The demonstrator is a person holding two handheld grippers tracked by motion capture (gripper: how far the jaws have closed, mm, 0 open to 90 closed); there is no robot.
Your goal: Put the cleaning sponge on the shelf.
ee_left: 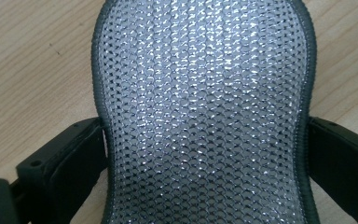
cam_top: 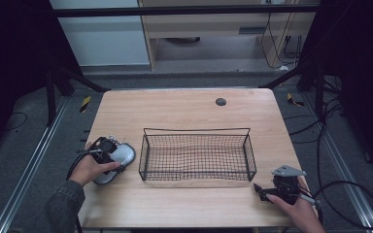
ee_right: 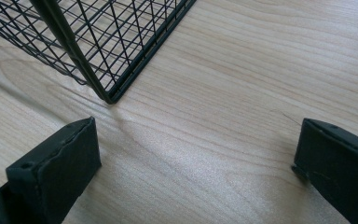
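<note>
A silvery mesh pad with a dark stitched rim (cam_top: 125, 154) lies flat on the table's left side, just left of a black wire basket (cam_top: 196, 130). My left gripper (cam_top: 108, 148) sits over the pad. In the left gripper view the pad (ee_left: 205, 93) runs up between the jaws, which press on both sides of its narrow waist. My right gripper (cam_top: 261, 190) rests low near the table's front right. In the right gripper view it (ee_right: 196, 154) stands open over bare wood, the basket's near corner (ee_right: 107, 95) just ahead on the left.
The basket holds nothing and stands in the middle of the wooden table (cam_top: 184, 204). A dark round grommet (cam_top: 220, 102) marks the far side. Cables (cam_top: 349, 194) trail off the right edge, and dark frame legs stand around the table.
</note>
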